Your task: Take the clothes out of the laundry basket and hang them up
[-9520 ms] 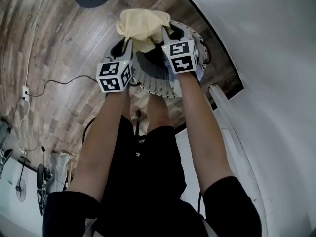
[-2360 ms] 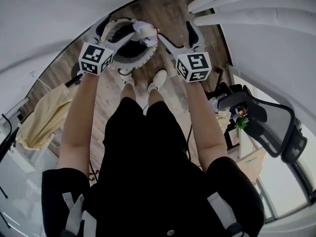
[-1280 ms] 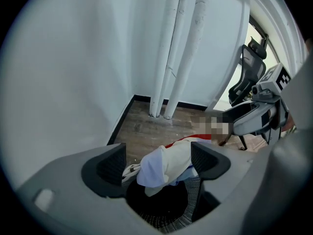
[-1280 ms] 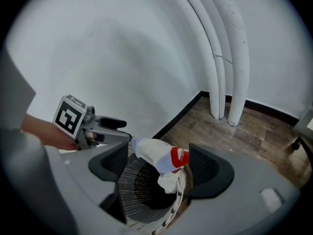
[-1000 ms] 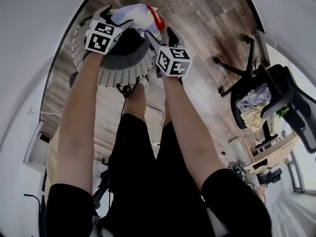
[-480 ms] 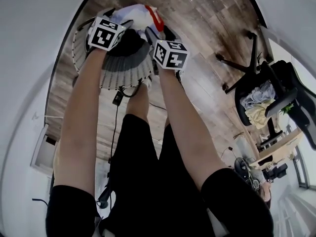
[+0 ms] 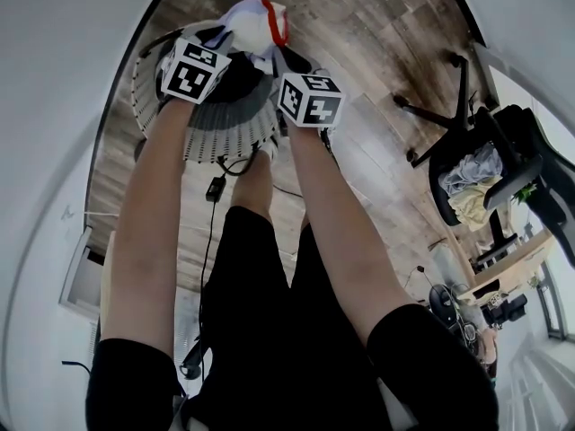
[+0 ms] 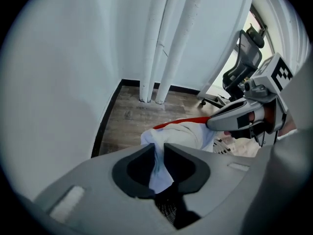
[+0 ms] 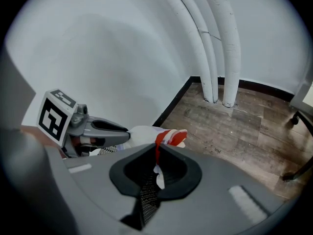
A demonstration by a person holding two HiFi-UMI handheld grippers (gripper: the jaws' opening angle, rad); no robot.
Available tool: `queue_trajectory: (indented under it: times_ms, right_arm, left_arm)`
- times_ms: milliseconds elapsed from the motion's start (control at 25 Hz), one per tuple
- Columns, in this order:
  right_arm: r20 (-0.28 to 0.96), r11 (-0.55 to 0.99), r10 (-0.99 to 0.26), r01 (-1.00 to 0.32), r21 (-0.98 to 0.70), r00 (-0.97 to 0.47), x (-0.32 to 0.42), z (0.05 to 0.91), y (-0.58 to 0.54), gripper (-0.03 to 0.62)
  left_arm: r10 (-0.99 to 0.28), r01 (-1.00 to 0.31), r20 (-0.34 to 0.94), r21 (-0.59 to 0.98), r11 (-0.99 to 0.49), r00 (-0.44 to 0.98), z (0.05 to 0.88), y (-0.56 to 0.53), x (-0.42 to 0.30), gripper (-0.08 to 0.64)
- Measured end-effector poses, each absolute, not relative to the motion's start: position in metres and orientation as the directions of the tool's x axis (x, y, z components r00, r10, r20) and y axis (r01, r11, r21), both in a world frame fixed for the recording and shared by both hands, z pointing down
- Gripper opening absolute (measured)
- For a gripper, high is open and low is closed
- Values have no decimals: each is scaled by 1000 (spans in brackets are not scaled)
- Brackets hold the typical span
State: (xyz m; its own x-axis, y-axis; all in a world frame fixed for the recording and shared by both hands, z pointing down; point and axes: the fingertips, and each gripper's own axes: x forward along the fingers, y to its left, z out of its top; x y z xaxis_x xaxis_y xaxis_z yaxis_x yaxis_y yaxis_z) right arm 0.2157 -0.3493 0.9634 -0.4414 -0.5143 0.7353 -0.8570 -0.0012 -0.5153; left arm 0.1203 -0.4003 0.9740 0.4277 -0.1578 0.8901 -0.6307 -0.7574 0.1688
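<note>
Both grippers have just been closing, and each has cloth in its bite. In its own view, the left gripper point(image 8: 159, 150) has its jaws nearly together on a fold of the white garment point(image 8: 182, 132), with the pale cloth running down through the narrow gap between them. The right gripper point(image 9: 157, 150) has its jaws pressed on the garment's red trim point(image 9: 168, 137), and a small white scrap of cloth shows just below the pinch.

In the head view both tools sit at the upper middle of the frame. The garment bunches between and above their tips (white body, red edge on its right side). It is held over the laundry basket point(image 7: 225, 133), a white slatted tub whose rim curves below the two marker cubes. Whether the cloth touches the basket anywhere cannot be told.

The person's bare forearms run down the centre of the frame to black sleeves. Wooden floor point(image 7: 377, 52) fills the upper right. An office chair point(image 7: 503, 164) stands at the right edge with a heap of clothes point(image 7: 469, 187) on its seat. White pipes point(image 8: 161, 43) rise against the wall at the top of the left gripper view.
</note>
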Motion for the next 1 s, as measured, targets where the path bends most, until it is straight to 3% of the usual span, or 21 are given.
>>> queue_trajectory:
  times_ms: [480, 1000]
  right_arm:
    - [628, 177, -617, -861, -476, -474, 218, 859, -352, 12]
    - [491, 414, -678, -836, -361, -547, 178, 646, -365, 12]
  left_arm:
    - [-409, -785, 767, 194, -588, 495, 855, -401, 86, 52]
    - [-633, -840, 577, 196, -506, 516, 638, -392, 46, 52]
